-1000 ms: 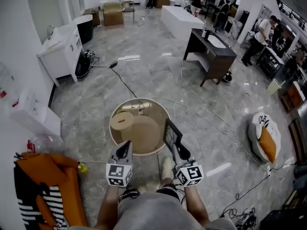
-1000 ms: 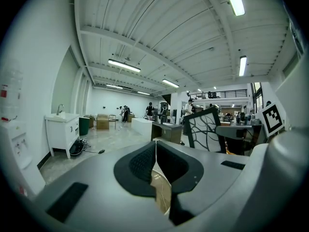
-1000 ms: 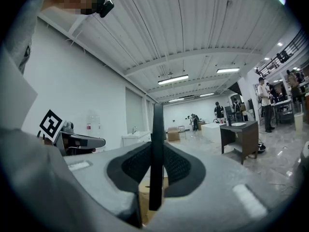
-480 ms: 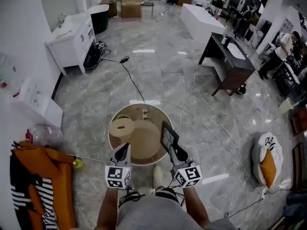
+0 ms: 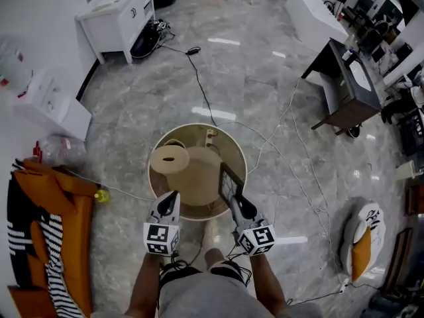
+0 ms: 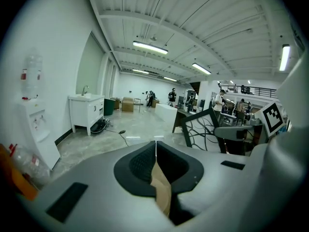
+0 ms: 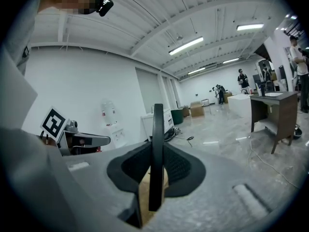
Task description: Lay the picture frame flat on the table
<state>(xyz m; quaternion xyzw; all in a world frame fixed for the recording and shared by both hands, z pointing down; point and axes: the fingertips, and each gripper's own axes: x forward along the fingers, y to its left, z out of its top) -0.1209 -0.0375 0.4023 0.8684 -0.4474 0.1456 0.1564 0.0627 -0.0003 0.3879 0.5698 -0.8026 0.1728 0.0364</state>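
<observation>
We judge the thin black rectangular picture frame [image 5: 228,181] light, stiff and breakable, clamped edge-on in the fingers of our right gripper [image 7: 156,149] over the near rim of the round wooden tabletop [image 5: 236,152], while the fingers of our left gripper [image 6: 155,146] meet on nothing.

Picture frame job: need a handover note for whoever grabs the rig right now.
Left gripper: shut, empty, at the near edge of the round table.
Right gripper: shut on the picture frame, gripping its lower edge.
Frame: held on edge over the table's right side, not lying down.
Done: frame is in the grip.
Left: lower it, lay it flat on the table, release.
</observation>
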